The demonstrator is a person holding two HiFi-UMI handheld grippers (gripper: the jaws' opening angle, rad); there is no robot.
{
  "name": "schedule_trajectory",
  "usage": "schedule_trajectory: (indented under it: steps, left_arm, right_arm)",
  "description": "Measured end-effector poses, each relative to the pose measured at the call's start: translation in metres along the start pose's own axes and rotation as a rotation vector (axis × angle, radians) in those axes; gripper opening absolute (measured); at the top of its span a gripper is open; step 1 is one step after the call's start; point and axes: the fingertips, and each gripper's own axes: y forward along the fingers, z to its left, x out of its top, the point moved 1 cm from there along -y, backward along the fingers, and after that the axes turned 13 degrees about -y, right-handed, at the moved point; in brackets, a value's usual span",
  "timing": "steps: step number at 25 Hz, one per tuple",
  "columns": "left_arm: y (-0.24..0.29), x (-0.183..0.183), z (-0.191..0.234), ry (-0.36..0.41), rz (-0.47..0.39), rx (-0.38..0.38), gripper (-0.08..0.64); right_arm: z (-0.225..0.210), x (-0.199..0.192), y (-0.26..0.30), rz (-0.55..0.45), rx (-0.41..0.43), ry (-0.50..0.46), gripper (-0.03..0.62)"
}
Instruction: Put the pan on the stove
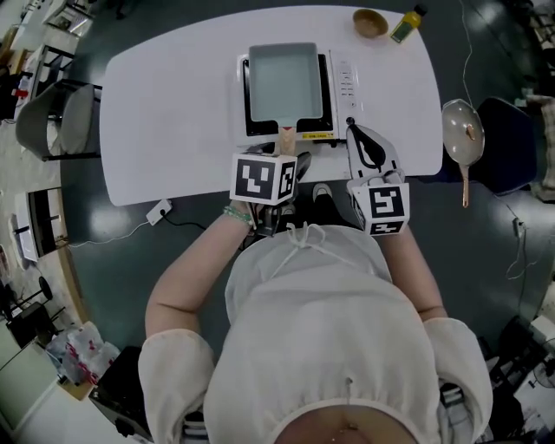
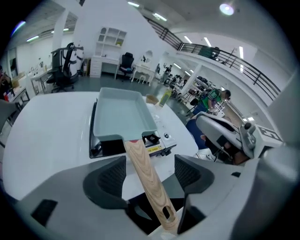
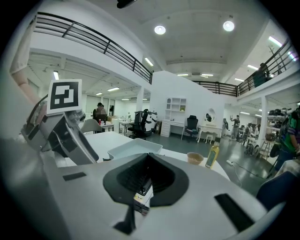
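- Two tools: the left tool (image 2: 150, 174) is released, its two dark ribbed pads spread wide. The right tool (image 3: 146, 176) is clenched on nothing, its pads meeting along a seam.
- One rectangular pan (image 1: 284, 82) sits on the one stove (image 1: 342, 82), its single handle (image 2: 139, 157) pointing back toward the person.
- The handle passes through the gap of the left tool with room on both sides; neither pad touches it.
- One small bowl (image 1: 370, 22) and one bottle (image 1: 408, 23) stand just beside each other at the far right corner of the surface (image 1: 173, 104), well apart from the stove.
- One round lidded pan (image 1: 462, 130) lies off the surface, past its right edge.
- The stove stands mid-surface, close to the near edge. A wide bare stretch lies to its left and a narrower one to its right, ahead of the right tool.
- The surface is white and smooth, with rounded corners.
- The rectangular pan is pale grey-green with low raised walls. Its handle is light wood with visible grain and a hanging hole near the end.
- The stove has a black top, a pale control strip along its right side and a yellow label on its front.
- The bowl is tan, and the bottle is yellowish with a dark cap.
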Motion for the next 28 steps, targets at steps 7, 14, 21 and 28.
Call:
schedule_trajectory:
  steps: [7,14,21,28]
  left_arm:
    - [-0.052,0.022,0.011,0.055,-0.192,0.003,0.06]
    - [-0.092,0.022,0.02,0.141,-0.355,-0.063,0.023]
    - [-0.149,0.023,0.009,0.371,-0.615,-0.134,0.023]
    - [-0.202,0.019,0.009,0.541,-0.822,-0.18,0.023]
  right_arm:
    - [0.021,0.031,-0.026,-0.038,-0.064,-0.033,0.006]
    - [0.042,0.043,-0.043,-0.081,-0.097,-0.044,0.006]
    - [0.057,0.068,-0.058,-0.169,-0.093,-0.082,0.006]
    - [0.064,0.094,-0.067,-0.257,-0.108,-0.11,0.006]
